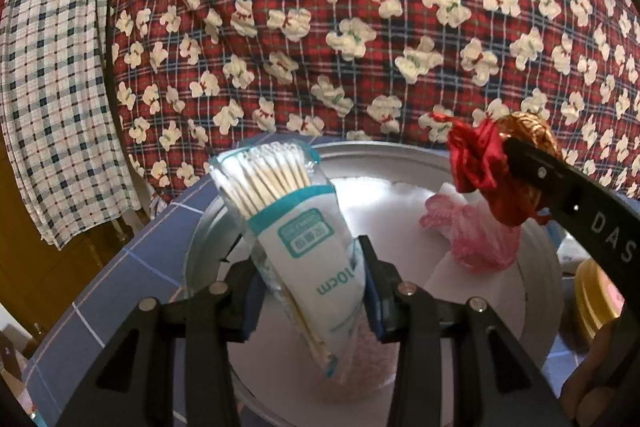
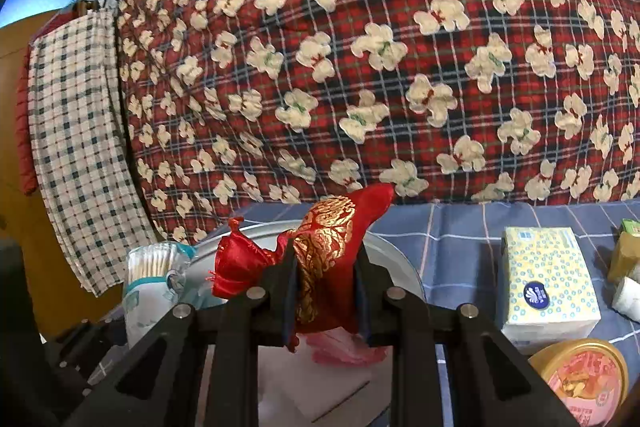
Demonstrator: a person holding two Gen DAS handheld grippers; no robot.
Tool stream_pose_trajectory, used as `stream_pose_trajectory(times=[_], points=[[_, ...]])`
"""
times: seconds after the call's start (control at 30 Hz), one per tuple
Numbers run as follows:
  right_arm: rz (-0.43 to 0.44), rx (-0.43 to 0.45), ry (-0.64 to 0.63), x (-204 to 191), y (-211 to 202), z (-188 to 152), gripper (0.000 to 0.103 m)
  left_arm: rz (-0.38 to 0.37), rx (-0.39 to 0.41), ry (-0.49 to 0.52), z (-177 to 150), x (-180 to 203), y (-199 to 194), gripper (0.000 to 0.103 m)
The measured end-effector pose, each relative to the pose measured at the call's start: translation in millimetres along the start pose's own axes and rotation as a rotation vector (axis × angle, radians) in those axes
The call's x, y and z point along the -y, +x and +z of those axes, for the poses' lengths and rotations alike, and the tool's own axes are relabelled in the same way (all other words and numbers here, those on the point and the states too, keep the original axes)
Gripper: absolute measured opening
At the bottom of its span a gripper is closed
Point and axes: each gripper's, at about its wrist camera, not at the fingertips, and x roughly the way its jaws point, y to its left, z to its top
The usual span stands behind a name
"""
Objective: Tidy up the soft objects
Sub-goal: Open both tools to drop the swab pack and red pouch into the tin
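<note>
A: We begin at the left. The left gripper (image 1: 312, 291) is partly closed, its pads pressing a clear, crinkly packet of cotton swabs (image 1: 294, 227) with wooden sticks, tilted toward eleven o'clock over the round metal tray (image 1: 536, 267).

B: We judge this the placing step. Already in the tray lie a flat white foam sheet (image 1: 460, 271) and a pink netted puff (image 1: 476, 235), at two o'clock from the packet.

A: Moving right, the right gripper (image 2: 326, 287) is nearly closed on a red satin pouch (image 2: 324, 259) with gold brocade, limp and bunched, above the tray's right side.

B: Next, we judge, both lower and release inside the rim. At three o'clock, a soft tissue pack (image 2: 548, 287) rests on the blue checked cloth (image 2: 452, 239).
</note>
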Motion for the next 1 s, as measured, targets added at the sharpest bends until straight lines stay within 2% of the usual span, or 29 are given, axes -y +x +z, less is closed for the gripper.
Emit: stream_pose_trajectory(times=[0.3,0.6,0.63,0.67,0.7,0.73,0.77,0.83,0.9,0.97,1.0], points=[[-0.023,-0.072,-0.008,3.8,16.4,-6.8,0.026,0.008,-0.026,0.020,-0.6,3.6,4.6,0.041],[-0.007,-0.094,-0.016,3.7,22.1,-8.8,0.027,0.019,-0.062,0.024,-0.5,3.6,11.9,0.041],[0.002,-0.100,-0.013,3.8,23.5,-9.0,0.030,0.025,-0.062,0.024,-0.5,3.3,12.2,0.041],[0.025,-0.108,-0.006,3.9,25.3,-9.2,0.041,0.036,-0.063,0.022,-0.6,3.1,12.3,0.045],[0.045,-0.113,0.001,4.3,26.5,-9.9,0.047,0.048,-0.061,0.013,-0.8,2.2,11.6,0.046],[0.075,-0.124,0.008,4.4,28.5,-11.0,0.054,0.054,-0.061,0.000,-0.9,0.6,11.3,0.053],[0.089,-0.137,0.011,4.4,30.5,-11.9,0.056,0.060,-0.058,-0.017,-1.0,-1.3,10.4,0.065],[0.086,-0.136,0.013,3.9,29.7,-14.1,0.057,0.074,-0.042,-0.046,-1.5,-4.5,7.3,0.079],[0.090,-0.107,0.007,3.9,24.1,-13.7,0.065,0.093,-0.032,-0.059,-1.6,-5.5,5.5,0.081],[0.067,-0.061,-0.001,3.1,15.7,-12.6,0.081,0.103,-0.032,-0.057,-1.5,-5.8,5.7,0.082],[0.051,-0.043,-0.002,3.8,12.2,-12.3,0.082,0.109,-0.030,-0.057,-1.5,-5.6,5.3,0.083]])
